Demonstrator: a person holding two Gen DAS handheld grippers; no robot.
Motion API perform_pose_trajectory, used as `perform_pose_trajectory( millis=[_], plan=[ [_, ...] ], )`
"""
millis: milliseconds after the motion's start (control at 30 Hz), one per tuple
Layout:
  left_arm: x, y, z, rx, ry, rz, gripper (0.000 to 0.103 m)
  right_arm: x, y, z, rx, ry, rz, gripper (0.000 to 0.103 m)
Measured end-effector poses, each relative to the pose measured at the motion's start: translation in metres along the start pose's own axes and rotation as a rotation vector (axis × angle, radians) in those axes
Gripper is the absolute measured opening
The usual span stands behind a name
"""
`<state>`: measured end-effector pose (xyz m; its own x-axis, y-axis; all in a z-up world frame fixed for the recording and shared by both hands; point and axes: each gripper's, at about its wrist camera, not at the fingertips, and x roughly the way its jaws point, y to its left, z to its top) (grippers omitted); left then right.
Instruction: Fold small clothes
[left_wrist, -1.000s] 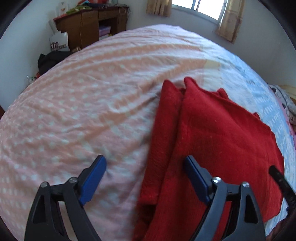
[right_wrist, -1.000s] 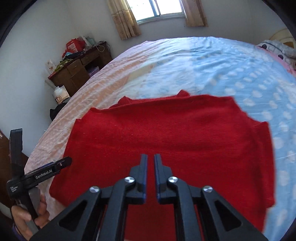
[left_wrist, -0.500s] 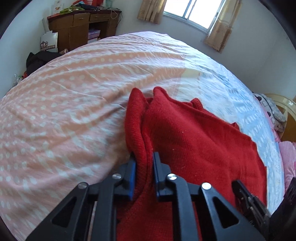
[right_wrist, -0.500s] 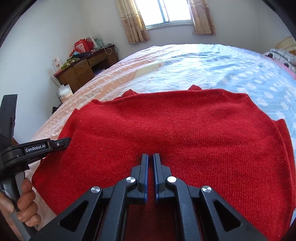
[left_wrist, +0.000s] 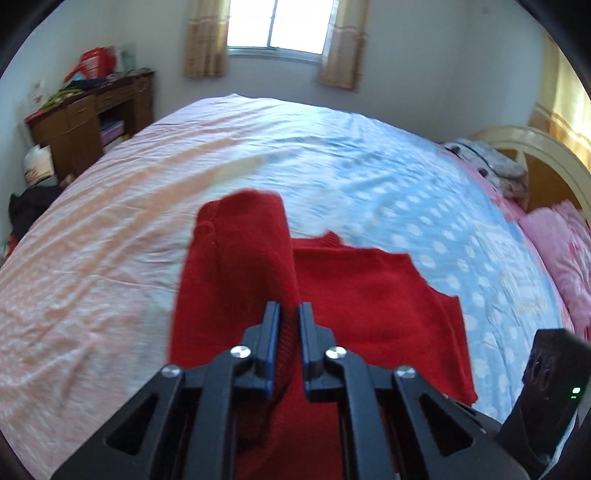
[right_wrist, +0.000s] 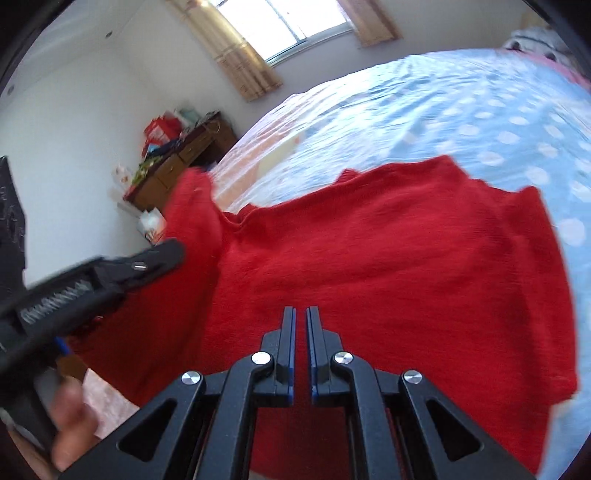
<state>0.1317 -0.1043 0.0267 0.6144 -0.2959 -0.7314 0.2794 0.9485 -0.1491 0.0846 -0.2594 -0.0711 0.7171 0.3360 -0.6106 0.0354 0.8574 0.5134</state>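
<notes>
A red knitted garment (right_wrist: 388, 266) lies on the bed. My left gripper (left_wrist: 289, 314) is shut on its left edge and holds that side lifted, so a red flap (left_wrist: 240, 266) stands up above the rest of the garment (left_wrist: 373, 306). In the right wrist view the left gripper (right_wrist: 110, 280) is at the left with the raised flap (right_wrist: 192, 221) behind it. My right gripper (right_wrist: 301, 325) is shut just over the garment's near middle; I cannot see cloth between its fingers.
The bed sheet is pink with white dots on the left (left_wrist: 92, 258) and blue with white dots on the right (left_wrist: 424, 192). A wooden desk (left_wrist: 85, 122) stands at the far left wall. Pillows (left_wrist: 491, 166) and a headboard (left_wrist: 546, 162) are at the right.
My left gripper closed on the garment's left edge and lifted it up and rightward. The right gripper stayed shut over the garment's near middle.
</notes>
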Motion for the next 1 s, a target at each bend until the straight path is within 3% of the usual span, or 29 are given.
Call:
perform_pose_trajectory(
  millis=[100, 200, 333, 433, 500, 567, 600, 667, 700, 733, 800, 867, 1000],
  plan=[
    [0.026, -0.025, -0.012, 0.032, 0.054, -0.044, 0.006, -0.014, -0.016, -0.003, 0.027, -0.025, -0.024, 0.005],
    [0.062, -0.032, -0.028, 0.034, 0.172, -0.091, 0.008, -0.009, -0.038, -0.01, 0.081, 0.014, -0.016, 0.005],
    [0.034, -0.02, -0.032, 0.06, 0.11, -0.143, 0.019, -0.011, -0.038, -0.012, 0.057, 0.007, 0.004, 0.004],
    [-0.016, 0.011, -0.037, 0.065, -0.005, -0.195, 0.043, -0.01, -0.039, -0.01, 0.076, 0.015, 0.015, 0.005],
    [-0.047, 0.04, -0.041, 0.018, -0.106, -0.222, 0.081, -0.013, -0.042, -0.008, 0.116, 0.029, 0.051, 0.005],
    [-0.073, 0.071, -0.048, -0.04, -0.191, -0.233, 0.096, -0.018, -0.047, -0.004, 0.17, 0.03, 0.117, 0.005],
    [-0.088, 0.095, -0.053, -0.083, -0.242, -0.248, 0.097, -0.025, -0.044, -0.001, 0.196, 0.006, 0.186, 0.007],
    [-0.101, 0.129, -0.057, -0.156, -0.274, -0.314, 0.097, -0.033, -0.033, 0.005, 0.194, -0.037, 0.236, 0.032],
    [-0.105, 0.151, -0.059, -0.211, -0.286, -0.388, 0.097, -0.035, -0.02, 0.01, 0.16, -0.049, 0.232, 0.062],
    [-0.107, 0.167, -0.06, -0.261, -0.298, -0.459, 0.097, -0.035, -0.009, 0.012, 0.131, -0.055, 0.222, 0.077],
    [-0.11, 0.208, -0.064, -0.413, -0.342, -0.62, 0.097, -0.027, 0.015, 0.019, 0.057, -0.055, 0.212, 0.077],
    [-0.112, 0.233, -0.065, -0.506, -0.39, -0.682, 0.097, -0.012, 0.034, 0.024, 0.005, -0.024, 0.198, 0.077],
    [-0.111, 0.257, -0.068, -0.54, -0.424, -0.625, 0.097, 0.036, 0.054, 0.03, -0.043, 0.075, 0.1, 0.077]
  ],
)
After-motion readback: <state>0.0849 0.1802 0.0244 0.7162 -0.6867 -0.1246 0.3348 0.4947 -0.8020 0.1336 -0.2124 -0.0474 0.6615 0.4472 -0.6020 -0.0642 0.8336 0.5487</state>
